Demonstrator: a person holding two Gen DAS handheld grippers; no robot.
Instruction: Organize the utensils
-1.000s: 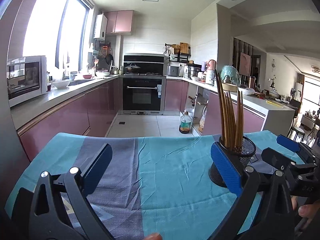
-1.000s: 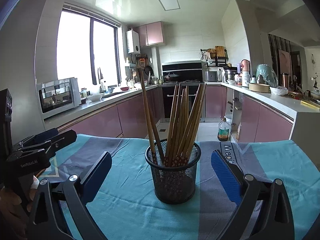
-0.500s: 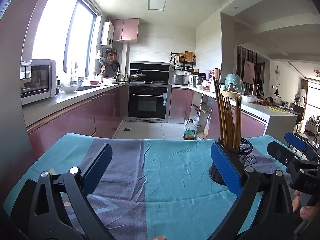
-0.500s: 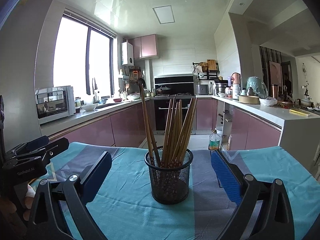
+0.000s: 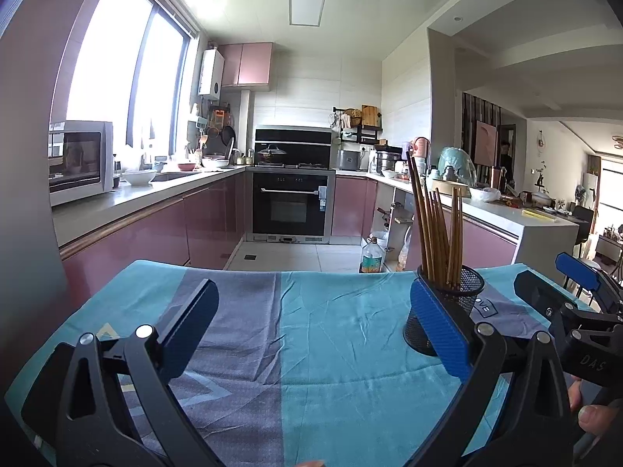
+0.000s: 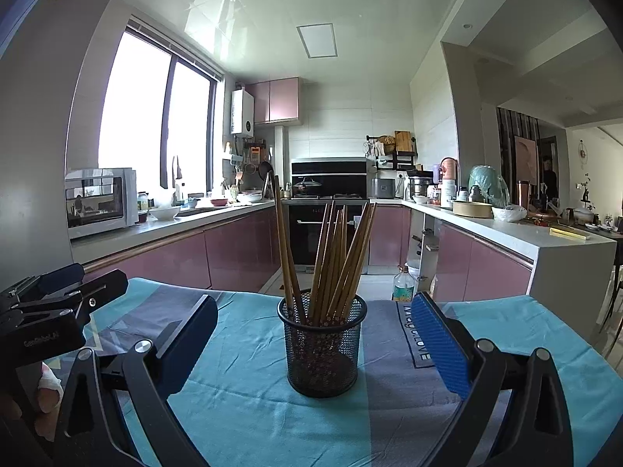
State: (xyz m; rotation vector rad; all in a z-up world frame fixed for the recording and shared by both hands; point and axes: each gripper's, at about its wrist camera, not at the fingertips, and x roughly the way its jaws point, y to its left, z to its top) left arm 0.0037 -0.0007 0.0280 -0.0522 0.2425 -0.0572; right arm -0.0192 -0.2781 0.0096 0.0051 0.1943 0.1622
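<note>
A black mesh cup stands upright on the teal and grey cloth, holding several brown chopsticks that fan upward. My right gripper is open, its blue pads either side of the cup but nearer the camera, with nothing held. In the left wrist view the same cup sits behind the right pad, and my left gripper is open over bare cloth. The right gripper's body shows at the right edge of the left wrist view; a hand holds it.
The table's far edge drops to a tiled kitchen floor. Pink cabinets, an oven and a microwave line the walls beyond. A white counter runs along the right. A bottle stands on the floor.
Both grippers have pulled back from the cup and tilted upward; the cup looks smaller and farther. Both grippers stayed open and the chopsticks did not move.
</note>
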